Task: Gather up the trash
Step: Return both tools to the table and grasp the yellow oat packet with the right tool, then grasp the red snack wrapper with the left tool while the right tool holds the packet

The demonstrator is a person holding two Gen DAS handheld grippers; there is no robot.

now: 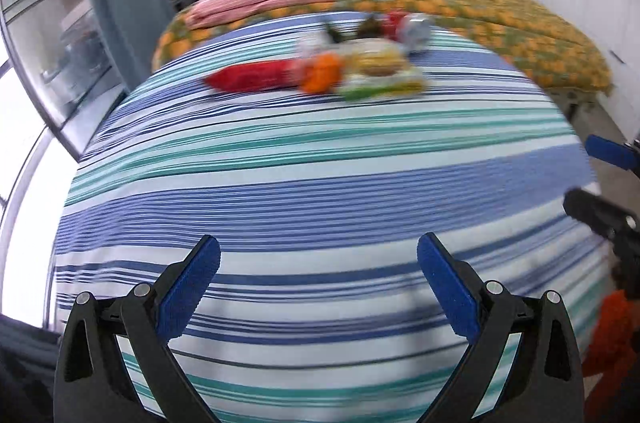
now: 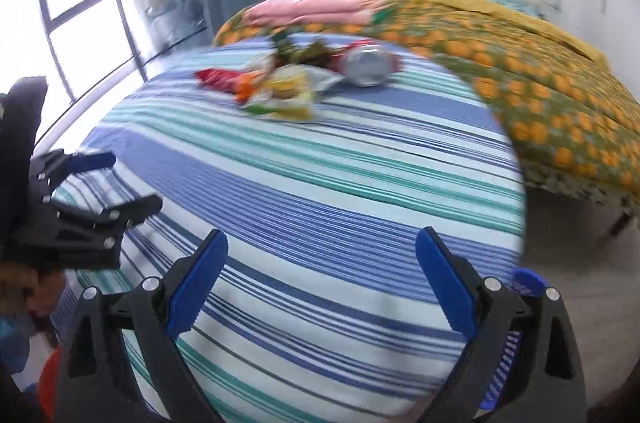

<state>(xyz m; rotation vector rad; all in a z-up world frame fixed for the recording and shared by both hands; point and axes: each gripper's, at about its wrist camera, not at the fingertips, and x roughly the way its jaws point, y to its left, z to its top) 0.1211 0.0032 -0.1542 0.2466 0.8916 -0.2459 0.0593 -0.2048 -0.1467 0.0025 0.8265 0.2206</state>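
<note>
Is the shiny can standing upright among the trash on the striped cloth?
No, the can lies on its side on the striped cloth, its round silver end facing the right wrist camera.

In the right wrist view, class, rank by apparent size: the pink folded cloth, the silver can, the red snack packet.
1. pink folded cloth, clearly largest.
2. and 3. silver can and red snack packet look alike through blur; unranked.
</note>
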